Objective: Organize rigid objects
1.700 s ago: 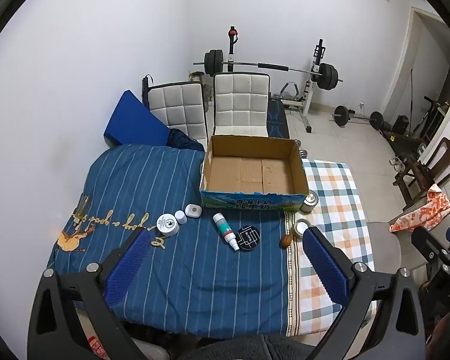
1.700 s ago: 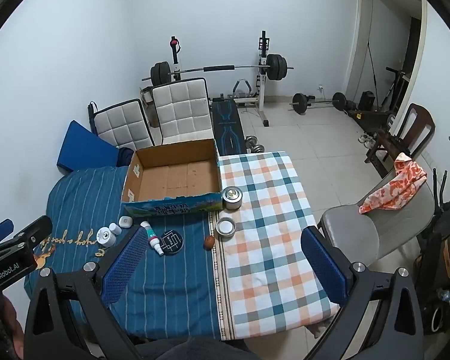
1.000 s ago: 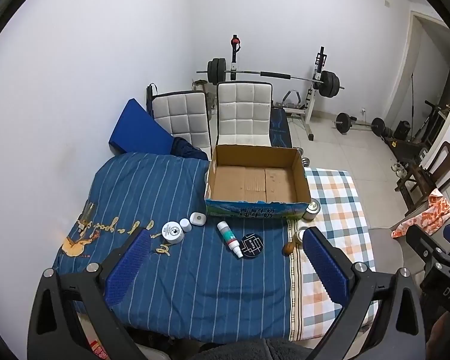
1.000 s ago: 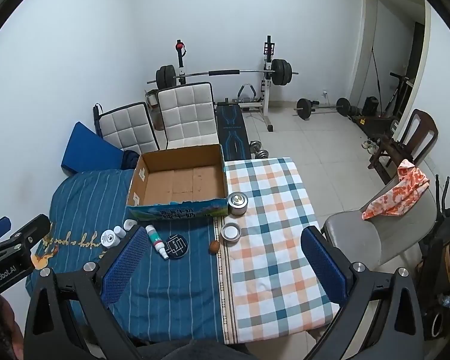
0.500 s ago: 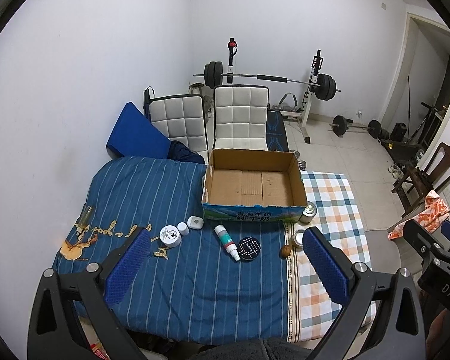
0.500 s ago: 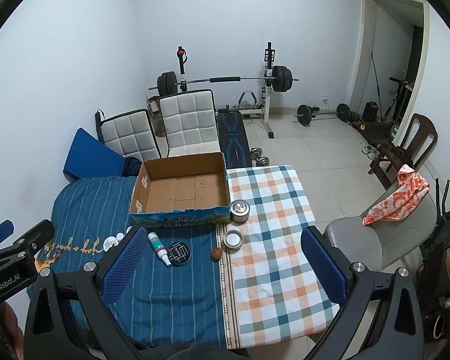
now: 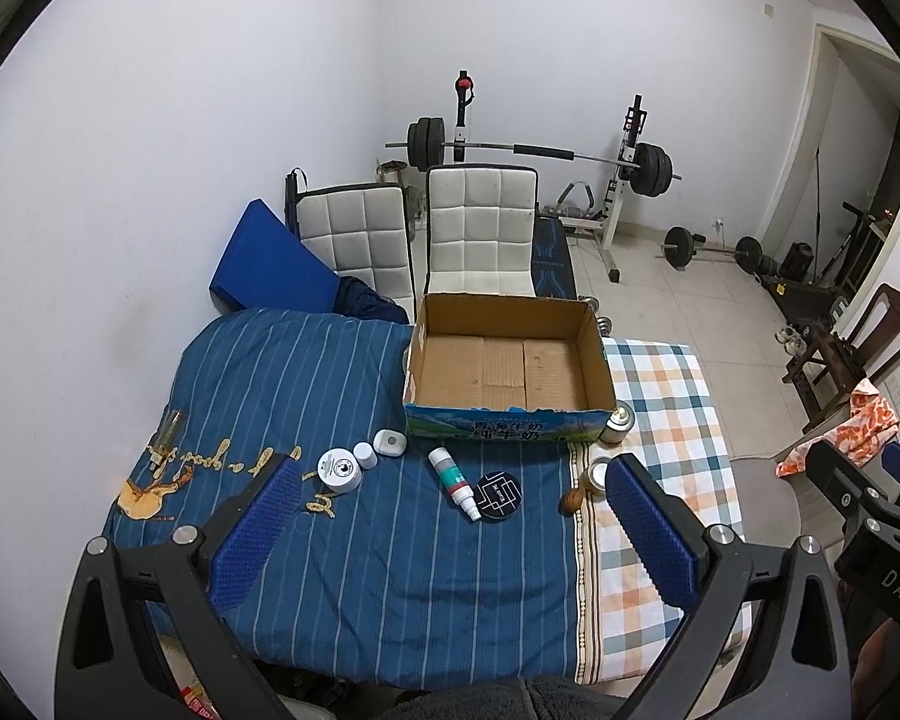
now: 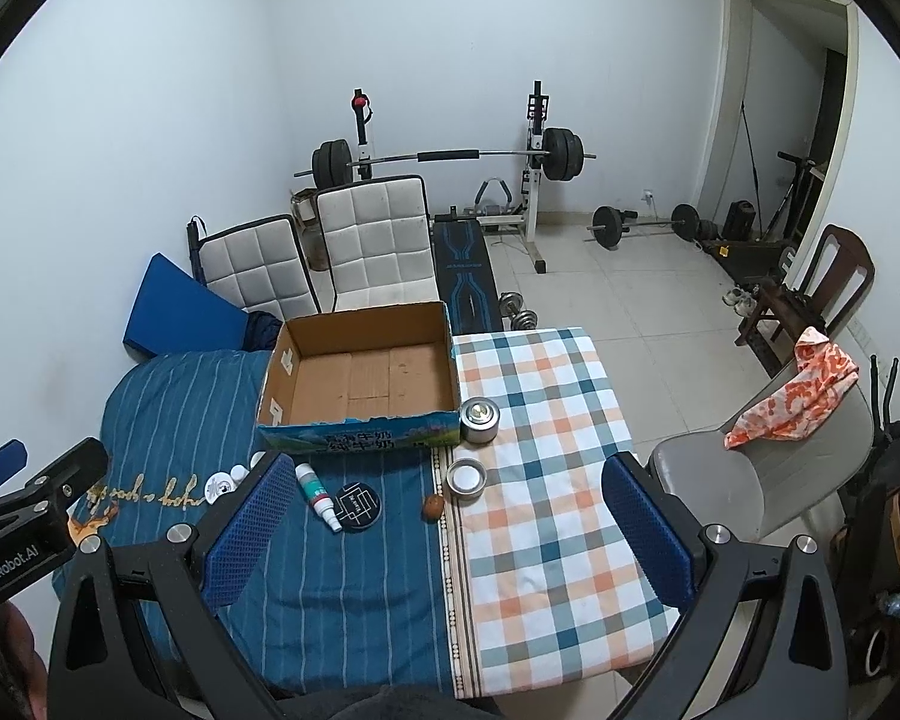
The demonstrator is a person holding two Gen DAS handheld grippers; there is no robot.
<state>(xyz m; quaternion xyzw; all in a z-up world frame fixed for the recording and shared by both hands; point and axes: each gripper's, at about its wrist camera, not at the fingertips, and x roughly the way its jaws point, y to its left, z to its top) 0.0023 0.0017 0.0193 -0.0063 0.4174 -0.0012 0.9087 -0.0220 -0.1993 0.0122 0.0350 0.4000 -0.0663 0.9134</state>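
Note:
An open empty cardboard box (image 7: pixel 507 366) (image 8: pixel 360 369) stands at the table's far side. In front of it lie a white spray bottle (image 7: pixel 453 482) (image 8: pixel 317 495), a black round coaster (image 7: pixel 497 496) (image 8: pixel 359 505), a brown nut-like object (image 7: pixel 572 501) (image 8: pixel 432 506), two metal tins (image 7: pixel 600 474) (image 8: pixel 479 419), and small white jars (image 7: pixel 340 469) (image 8: pixel 221 486). My left gripper (image 7: pixel 450 510) and right gripper (image 8: pixel 444 510) are both open, empty, and held high above the table's near side.
The table carries a blue striped cloth (image 7: pixel 306 396) and a checked cloth (image 8: pixel 540 420). Two white chairs (image 7: pixel 480 228) stand behind it. A grey chair (image 8: pixel 720 480) with an orange cloth is at the right. Weights and a barbell rack (image 8: pixel 534 150) stand at the back.
Both grippers have risen and drawn back a little, so the table looks slightly smaller and lower. Nothing on the table has moved.

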